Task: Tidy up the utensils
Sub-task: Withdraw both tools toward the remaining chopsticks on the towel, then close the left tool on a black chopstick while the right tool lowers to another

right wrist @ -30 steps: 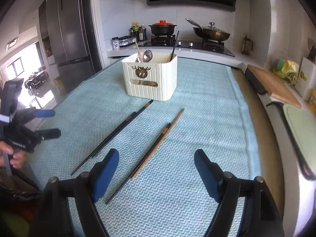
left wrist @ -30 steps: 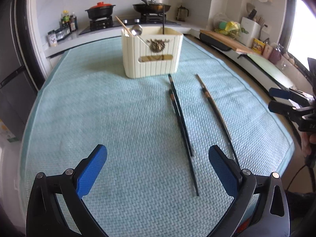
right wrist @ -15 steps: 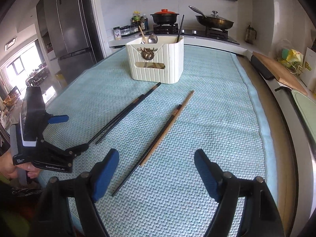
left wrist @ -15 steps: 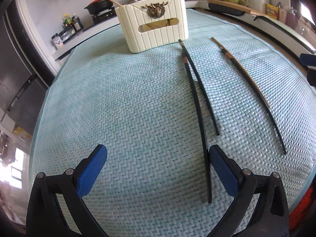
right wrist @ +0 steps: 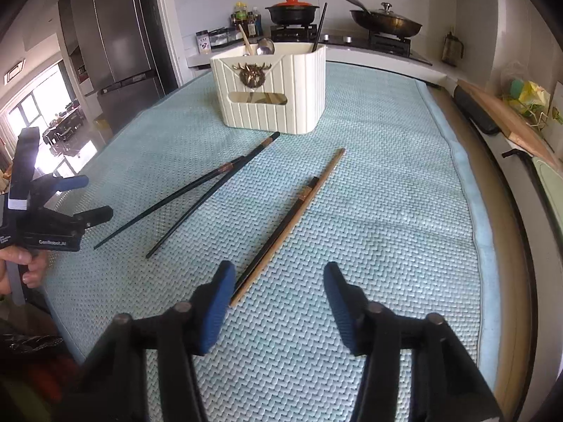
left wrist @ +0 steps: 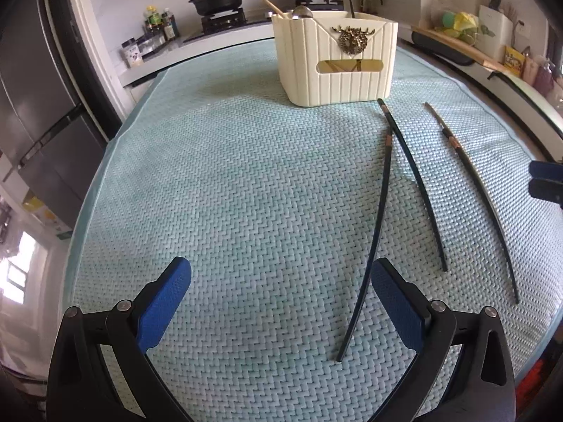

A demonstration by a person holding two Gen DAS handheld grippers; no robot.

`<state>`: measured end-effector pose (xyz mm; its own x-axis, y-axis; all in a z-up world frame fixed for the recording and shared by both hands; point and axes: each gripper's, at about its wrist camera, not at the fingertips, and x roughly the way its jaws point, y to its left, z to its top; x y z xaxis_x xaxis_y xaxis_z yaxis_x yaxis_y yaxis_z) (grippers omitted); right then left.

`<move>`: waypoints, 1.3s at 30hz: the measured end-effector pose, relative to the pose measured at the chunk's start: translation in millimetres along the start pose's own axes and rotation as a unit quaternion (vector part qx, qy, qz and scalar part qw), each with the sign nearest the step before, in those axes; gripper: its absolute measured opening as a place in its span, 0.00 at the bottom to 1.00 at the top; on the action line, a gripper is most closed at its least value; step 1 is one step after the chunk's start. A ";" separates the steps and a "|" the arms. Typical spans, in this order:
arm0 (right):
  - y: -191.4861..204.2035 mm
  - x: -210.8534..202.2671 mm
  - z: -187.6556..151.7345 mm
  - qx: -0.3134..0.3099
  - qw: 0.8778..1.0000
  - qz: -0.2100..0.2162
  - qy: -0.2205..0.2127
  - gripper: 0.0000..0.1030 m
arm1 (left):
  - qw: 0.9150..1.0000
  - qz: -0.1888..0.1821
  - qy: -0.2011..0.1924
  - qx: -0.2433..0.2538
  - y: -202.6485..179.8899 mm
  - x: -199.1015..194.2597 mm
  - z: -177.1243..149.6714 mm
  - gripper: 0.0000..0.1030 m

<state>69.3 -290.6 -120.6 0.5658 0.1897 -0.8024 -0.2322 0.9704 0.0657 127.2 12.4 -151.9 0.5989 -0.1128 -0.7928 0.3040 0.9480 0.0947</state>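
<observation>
Left hand-held gripper [left wrist: 280, 270]: spread wide, clasping nothing, tilted down over the teal mat [left wrist: 228, 193] that covers the tabletop. Placed so that the near tip of one black chopstick [left wrist: 378, 228] lies between the fingers, close to the inner side of one of them. Probably lined up for a pinch at the thin end, where lifting from the soft weave looks easiest. Second black chopstick [left wrist: 418, 183] touching the first near the far ends, so likely to shift if only one is lifted.

Right hand-held gripper [right wrist: 279, 272]: jaws closing, not pressing on anything as far as can be seen. Aimed at the other pair, a wooden chopstick [right wrist: 299, 218] and a dark chopstick [right wrist: 281, 232] lying side by side and touching. Near ends just at the inner face of one finger, not centred in the gap, so a small correction sideways seems needed before a firm pinch.

Cream holder [right wrist: 271, 95] upright at the far part of the mat, just beyond the chopsticks, with a spoon [right wrist: 264, 46] and some sticks standing inside — surely the destination. All four chopsticks flat on the mat, none put away yet.
</observation>
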 end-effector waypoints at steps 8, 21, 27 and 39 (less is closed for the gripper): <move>-0.2 41.6 23.1 0.033 0.999 0.034 0.028 0.20 | 1.000 -0.005 0.008 0.014 -17.5 11.6 -4.7 0.99; -25.9 53.7 8.4 0.040 0.996 -0.021 0.073 0.14 | 0.999 0.020 0.025 0.027 -15.2 28.7 -8.2 0.98; -38.7 45.2 -1.0 0.034 0.996 -0.032 0.079 0.13 | 0.998 -0.044 0.042 0.007 -15.4 30.5 -3.8 0.64; 1.1 27.5 13.5 0.025 0.998 0.041 0.045 0.13 | 0.997 -0.067 0.037 0.026 -28.7 26.2 2.4 0.03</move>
<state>95.3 -282.4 -134.6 0.4716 0.2575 -0.8434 -0.2350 0.9585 0.1613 135.9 -18.5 -173.9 0.4944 -0.2135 -0.8426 0.4163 0.9091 0.0139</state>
